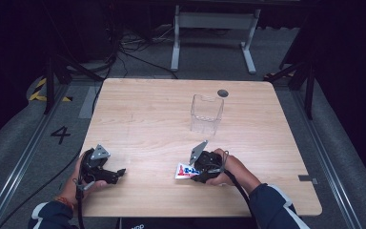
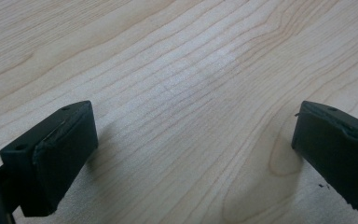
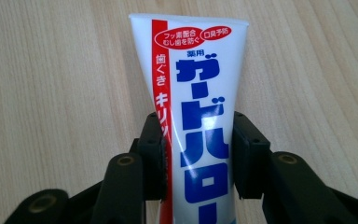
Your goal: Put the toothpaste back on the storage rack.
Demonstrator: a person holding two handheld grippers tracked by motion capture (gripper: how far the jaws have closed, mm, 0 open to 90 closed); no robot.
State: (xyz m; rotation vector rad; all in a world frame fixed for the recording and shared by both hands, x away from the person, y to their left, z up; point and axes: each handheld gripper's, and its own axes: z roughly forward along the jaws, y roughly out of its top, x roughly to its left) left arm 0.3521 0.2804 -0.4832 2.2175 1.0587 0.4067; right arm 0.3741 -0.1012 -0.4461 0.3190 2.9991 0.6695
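Note:
A white toothpaste tube (image 3: 196, 107) with red and blue print lies flat on the wooden table (image 1: 147, 124). Its flat crimped end points away from my right gripper (image 3: 196, 149), whose jaws press on the tube's two sides. In the high view the tube (image 1: 183, 171) pokes out to the left of the right gripper (image 1: 196, 169), near the table's front edge. My left gripper (image 1: 119, 172) rests at the front left of the table, open. Its two black pads (image 2: 51, 154) stand wide apart over bare wood in the left gripper view.
A clear plastic cup (image 1: 206, 113) stands upright behind the right gripper, toward the table's far side. A small dark round spot (image 1: 222, 92) sits near the far edge. Beyond the table are cables and a white frame (image 1: 214, 28) on the floor.

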